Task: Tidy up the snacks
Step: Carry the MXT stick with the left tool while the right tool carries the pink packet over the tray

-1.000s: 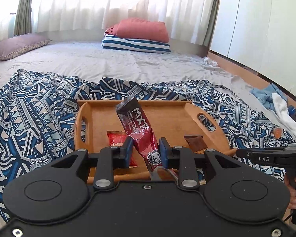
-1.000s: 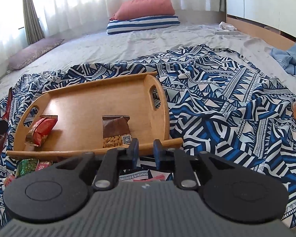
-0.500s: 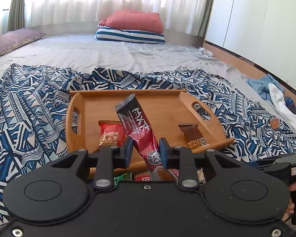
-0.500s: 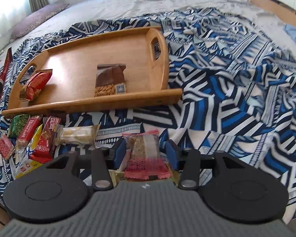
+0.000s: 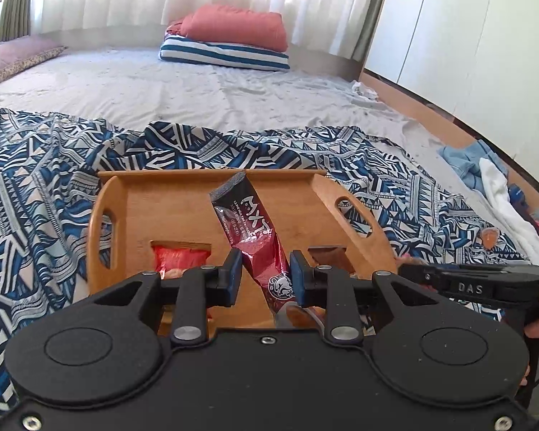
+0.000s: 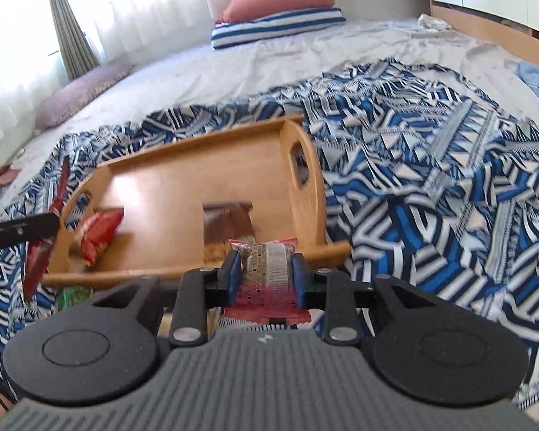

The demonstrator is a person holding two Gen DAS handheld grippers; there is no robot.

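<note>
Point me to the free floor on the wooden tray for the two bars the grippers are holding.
Wooden tray: the far half is bare, from the far rail down to the red packet and brown packet. A bare strip also lies between those two. The near rail is crowded: both packets sit there, and the right gripper with its clear-wrapped bar is right at it.

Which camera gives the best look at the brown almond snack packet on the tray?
The right wrist view: the brown packet lies on the wooden tray with most of its top showing. In the left wrist view only a corner peeks out behind the left gripper.
</note>
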